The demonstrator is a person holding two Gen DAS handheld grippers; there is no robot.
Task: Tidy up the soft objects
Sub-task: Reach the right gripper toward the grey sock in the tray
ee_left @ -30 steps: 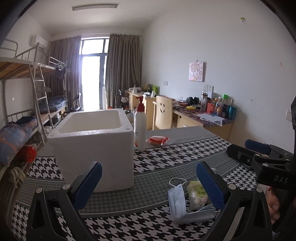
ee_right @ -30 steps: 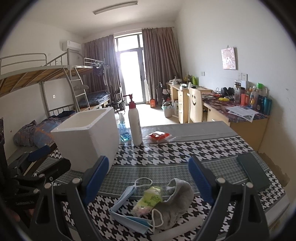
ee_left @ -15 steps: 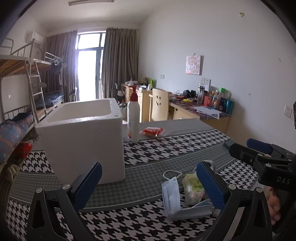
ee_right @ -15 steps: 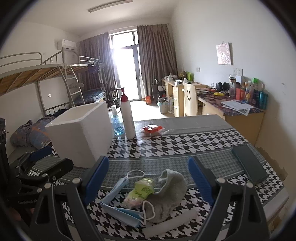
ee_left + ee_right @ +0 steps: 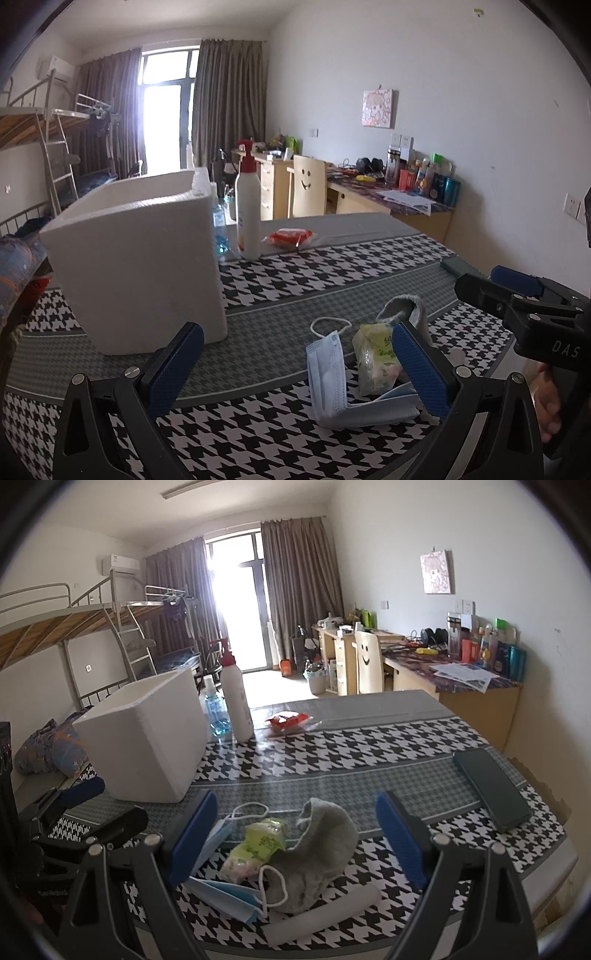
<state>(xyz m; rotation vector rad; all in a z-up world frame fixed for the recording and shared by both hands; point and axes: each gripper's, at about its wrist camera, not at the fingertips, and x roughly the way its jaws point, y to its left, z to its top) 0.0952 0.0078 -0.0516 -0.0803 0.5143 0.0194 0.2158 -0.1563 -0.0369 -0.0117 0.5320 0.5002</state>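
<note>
The soft pile, grey sock [image 5: 325,845], blue mask [image 5: 225,890] & tissue pack [image 5: 258,849], lies on the near cloth w/ the foam box [image 5: 147,738] well apart, both right gripper [image 5: 295,834] & left gripper [image 5: 295,365] spread wide & empty, so it looks like pre-grasp: next, probably descend on one item.

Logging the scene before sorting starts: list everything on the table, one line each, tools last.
foam box: 1, white, left side
pump bottle: 1, white with red top, beside the box
small bottle: 1, clear blue, behind the box
red packet: 1, far middle
face mask: 1, light blue, near edge
tissue pack: 1, green, on the mask
sock: 1, grey, beside the pack
white roll: 1, near edge
phone: 1, dark, right
left tool: open
right tool: open
</note>
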